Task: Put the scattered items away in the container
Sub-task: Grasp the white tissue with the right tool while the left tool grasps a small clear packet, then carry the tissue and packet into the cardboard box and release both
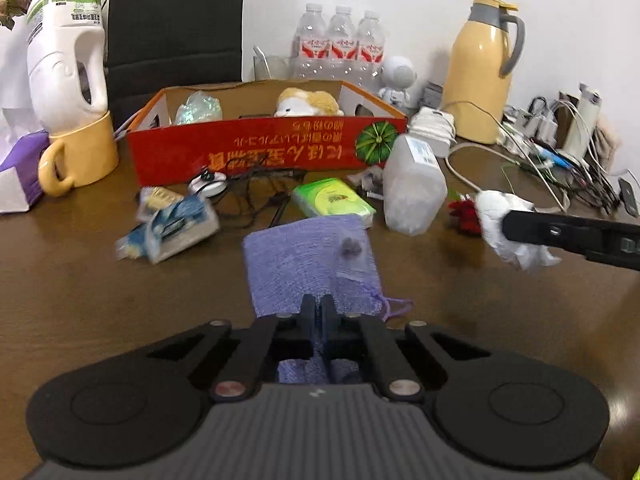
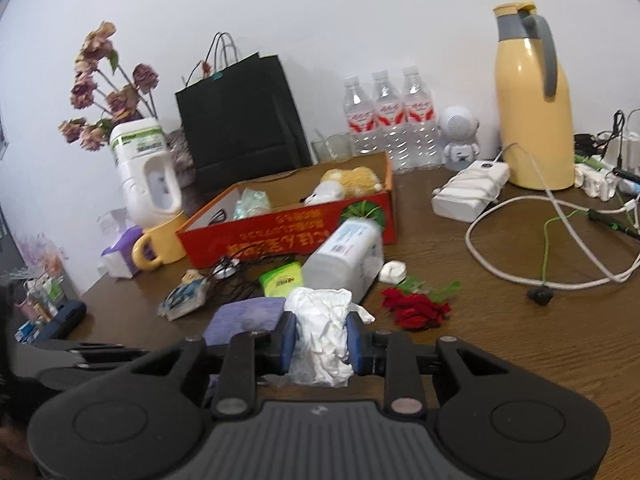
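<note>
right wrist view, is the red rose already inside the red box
No, the red rose lies on the table in front of the red box, right of the tool's tissue.

- A yellow thermos jug (image 2: 532, 120) stands at the back of my bench (image 2: 520, 340), against the wall.
- Three water bottles (image 2: 386, 116) stand in a row beside a small white robot figure (image 2: 459, 138).
- A black paper bag (image 2: 240, 120) stands near dried flowers (image 2: 104, 84).
- A white detergent jug (image 1: 64, 52) sits in a yellow mug (image 1: 82, 156).
- White cables (image 2: 540, 248) loop near the thermos.
</note>
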Demonstrator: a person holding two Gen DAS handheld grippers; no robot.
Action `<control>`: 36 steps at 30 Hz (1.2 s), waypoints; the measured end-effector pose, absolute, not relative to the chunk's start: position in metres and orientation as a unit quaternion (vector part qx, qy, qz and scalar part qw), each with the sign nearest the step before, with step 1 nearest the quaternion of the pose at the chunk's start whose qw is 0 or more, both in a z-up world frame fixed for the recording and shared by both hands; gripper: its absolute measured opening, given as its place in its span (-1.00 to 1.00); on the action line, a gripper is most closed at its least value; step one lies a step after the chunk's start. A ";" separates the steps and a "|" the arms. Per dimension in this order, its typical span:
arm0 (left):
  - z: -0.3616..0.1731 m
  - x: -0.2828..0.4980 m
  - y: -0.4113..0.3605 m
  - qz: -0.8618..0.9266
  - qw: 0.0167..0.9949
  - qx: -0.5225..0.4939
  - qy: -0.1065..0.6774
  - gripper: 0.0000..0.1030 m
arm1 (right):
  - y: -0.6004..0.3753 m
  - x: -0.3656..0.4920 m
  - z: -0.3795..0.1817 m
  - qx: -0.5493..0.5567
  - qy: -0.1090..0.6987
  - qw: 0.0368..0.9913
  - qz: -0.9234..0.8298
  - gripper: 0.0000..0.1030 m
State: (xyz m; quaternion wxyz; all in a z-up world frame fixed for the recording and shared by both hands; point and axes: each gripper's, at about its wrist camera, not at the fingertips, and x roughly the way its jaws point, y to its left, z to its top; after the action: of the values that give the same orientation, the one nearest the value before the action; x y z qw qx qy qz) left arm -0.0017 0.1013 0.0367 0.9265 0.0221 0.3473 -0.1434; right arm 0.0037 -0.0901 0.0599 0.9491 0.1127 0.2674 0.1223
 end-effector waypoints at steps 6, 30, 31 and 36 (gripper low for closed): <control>0.054 0.001 0.090 -0.159 0.938 0.055 0.304 -0.10 | -0.083 0.001 0.057 0.120 0.270 0.947 0.129 -0.49; 0.027 0.041 0.095 -0.139 0.925 -0.048 0.351 -0.62 | -0.056 0.003 0.052 0.104 0.273 0.942 0.163 -0.47; 0.031 0.037 0.098 -0.135 0.929 -0.058 0.341 -0.62 | -0.055 0.003 0.053 0.104 0.273 0.942 0.163 -0.47; 0.055 0.005 0.113 -0.099 0.956 -0.063 0.268 -0.62 | -0.047 0.004 0.058 0.097 0.263 0.947 0.158 -0.47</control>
State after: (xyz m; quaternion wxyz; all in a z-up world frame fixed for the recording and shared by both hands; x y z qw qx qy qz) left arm 0.0047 0.1128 0.0549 0.9564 -0.0627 0.2677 -0.0985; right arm 0.0040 -0.0471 0.0582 0.9468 0.0967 0.2630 0.1584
